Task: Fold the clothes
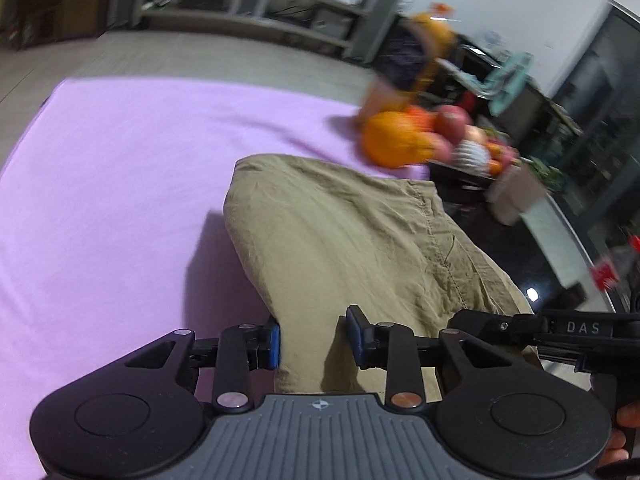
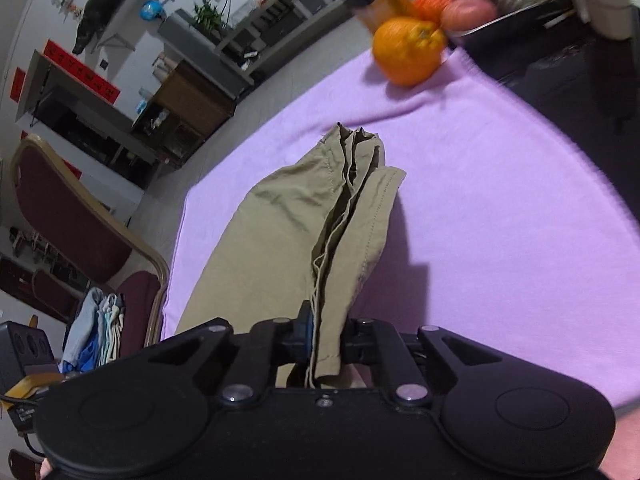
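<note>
A khaki garment (image 1: 340,240) lies partly raised over the lilac table cover (image 1: 120,180). In the left wrist view my left gripper (image 1: 314,340) has its blue pads (image 1: 274,346) set against a thick bunch of the garment's near end, and the cloth fills the gap between them. In the right wrist view my right gripper (image 2: 324,336) is shut on several stacked edges of the khaki garment (image 2: 280,232), which hangs in a folded ridge stretching away over the cover (image 2: 500,200). The right gripper's black body (image 1: 576,328) shows at the right of the left wrist view.
An orange (image 2: 406,50) and a dish of fruit (image 2: 480,0) sit at the cover's far edge, with the orange (image 1: 390,140) also in the left wrist view. A dark red chair (image 2: 72,216) stands left of the table with more clothes (image 2: 96,328) on its seat.
</note>
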Motion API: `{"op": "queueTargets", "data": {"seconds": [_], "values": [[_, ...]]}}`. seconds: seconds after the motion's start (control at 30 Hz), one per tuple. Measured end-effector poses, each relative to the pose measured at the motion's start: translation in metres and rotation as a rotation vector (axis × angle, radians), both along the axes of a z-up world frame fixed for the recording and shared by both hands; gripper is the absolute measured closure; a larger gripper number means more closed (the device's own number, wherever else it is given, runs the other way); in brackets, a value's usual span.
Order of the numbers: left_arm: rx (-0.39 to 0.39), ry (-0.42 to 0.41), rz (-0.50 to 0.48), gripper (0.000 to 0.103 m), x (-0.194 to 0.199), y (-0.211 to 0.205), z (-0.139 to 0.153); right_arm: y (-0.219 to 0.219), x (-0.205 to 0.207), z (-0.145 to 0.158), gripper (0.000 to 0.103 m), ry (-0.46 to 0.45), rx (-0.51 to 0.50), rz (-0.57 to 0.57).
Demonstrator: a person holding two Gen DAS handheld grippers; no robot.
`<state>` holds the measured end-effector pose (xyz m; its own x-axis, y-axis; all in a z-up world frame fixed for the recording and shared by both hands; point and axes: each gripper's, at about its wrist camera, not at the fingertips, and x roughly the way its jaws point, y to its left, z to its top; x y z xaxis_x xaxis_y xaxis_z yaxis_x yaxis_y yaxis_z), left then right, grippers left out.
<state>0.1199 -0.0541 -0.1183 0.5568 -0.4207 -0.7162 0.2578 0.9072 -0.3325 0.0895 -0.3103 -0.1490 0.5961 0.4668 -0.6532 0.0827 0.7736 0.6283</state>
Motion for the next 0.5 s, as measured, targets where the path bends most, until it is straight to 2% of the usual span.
{"op": "queueTargets", "data": {"seconds": [0.13, 0.23, 0.37, 0.5], "values": [[0.005, -0.055, -0.071, 0.073, -0.006, -0.06, 0.014, -0.048, -0.018, 0.017, 0.094, -0.039, -0.043, -0.073], [0.004, -0.092, -0.112, 0.073, -0.002, -0.108, 0.014, -0.084, -0.022, 0.025, 0.094, -0.07, -0.091, -0.123], [0.005, -0.113, -0.132, 0.073, 0.015, -0.158, 0.003, -0.125, -0.012, 0.024, 0.094, -0.118, -0.159, -0.171], [0.016, -0.085, -0.124, 0.072, 0.04, -0.194, -0.021, -0.152, 0.009, 0.008, 0.094, -0.123, -0.215, -0.19]]}}
